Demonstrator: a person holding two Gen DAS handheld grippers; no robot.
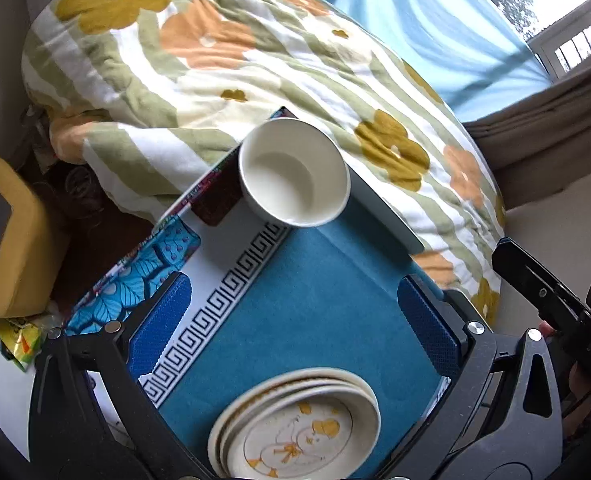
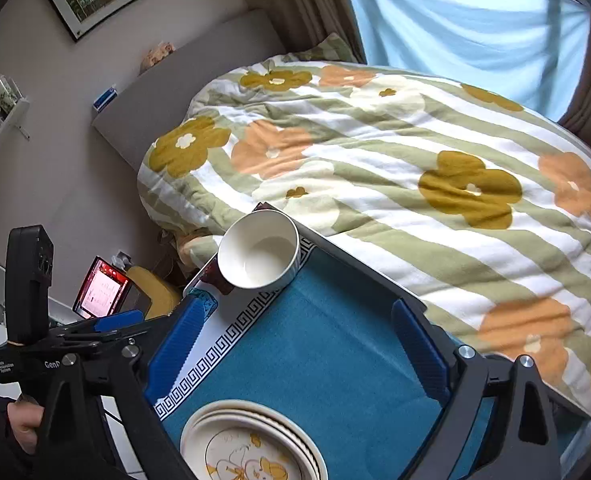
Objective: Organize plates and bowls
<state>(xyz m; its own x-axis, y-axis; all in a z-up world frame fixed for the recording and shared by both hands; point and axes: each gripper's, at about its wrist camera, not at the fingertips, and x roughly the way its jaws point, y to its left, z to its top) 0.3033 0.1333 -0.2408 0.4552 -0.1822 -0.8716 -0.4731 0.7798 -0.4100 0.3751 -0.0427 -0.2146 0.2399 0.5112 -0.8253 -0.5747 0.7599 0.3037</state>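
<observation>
A stack of cream plates (image 1: 295,428) with a yellow duck drawing lies on the teal mat (image 1: 307,300), near the bottom of the left wrist view. A white bowl (image 1: 294,172) stands upright and empty at the mat's far end. My left gripper (image 1: 295,316) hovers above the mat between the two, jaws wide open, nothing between its blue pads (image 1: 161,320). In the right wrist view the same plates (image 2: 251,444) and bowl (image 2: 258,249) show. My right gripper (image 2: 295,352) is likewise open and empty over the mat (image 2: 315,352).
A floral duvet (image 1: 255,64) on a bed borders the mat's far and right sides. A yellow cushion (image 1: 19,240) and a lit red screen (image 2: 101,292) sit to the left. The other gripper's black body (image 1: 555,296) hangs at the right edge; a hand (image 2: 25,424) grips its handle.
</observation>
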